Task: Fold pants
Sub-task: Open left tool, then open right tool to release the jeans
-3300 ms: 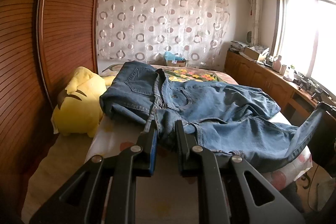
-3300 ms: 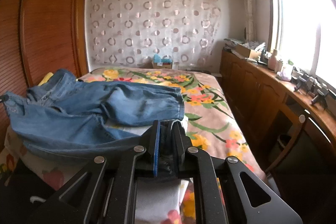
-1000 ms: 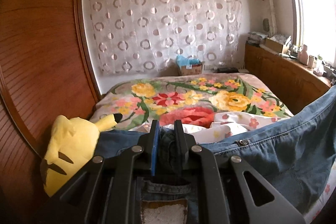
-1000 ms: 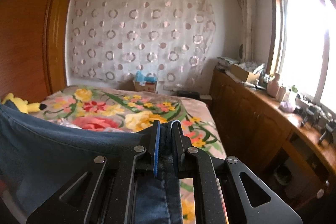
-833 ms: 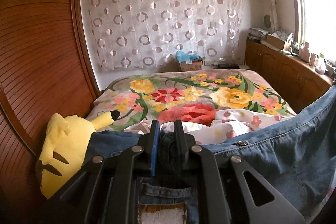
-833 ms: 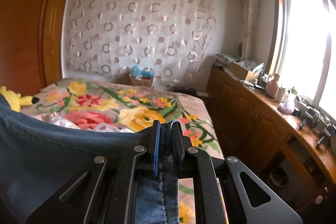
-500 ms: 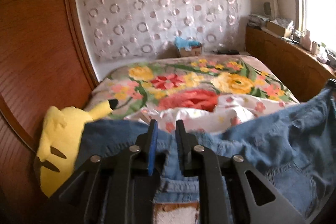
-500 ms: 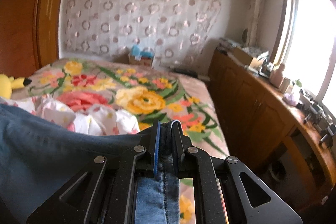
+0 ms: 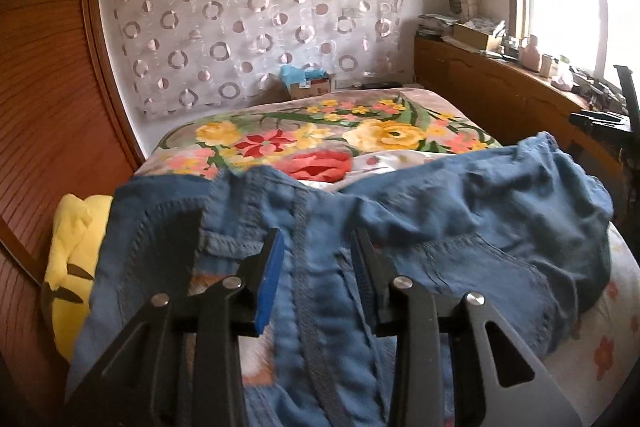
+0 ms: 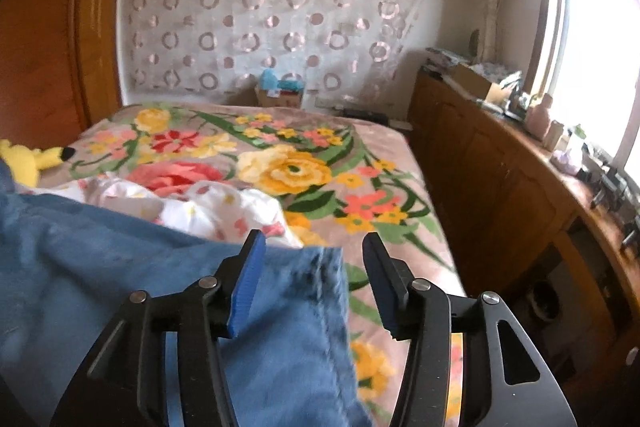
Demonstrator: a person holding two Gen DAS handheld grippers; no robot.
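Note:
Blue denim pants lie slumped across the near end of the bed, waistband towards me. My left gripper hangs over the waistband seam; its jaws are opening, denim lies between them, and the pads stand off the cloth. In the right wrist view the pants spread to the left, and one denim edge droops between the fingers of my right gripper. Those jaws are opening wide too, with no pad pressing on the fabric.
The bed carries a floral blanket, with crumpled white flowered bedding just beyond the pants. A yellow plush toy lies at the bed's left edge against a wooden wardrobe. Wooden cabinets with clutter run along the right under the window.
Both grippers held the pants stretched up by the waistband; they dropped towards the bed and their jaws spread, letting the denim fall in a slumped heap.

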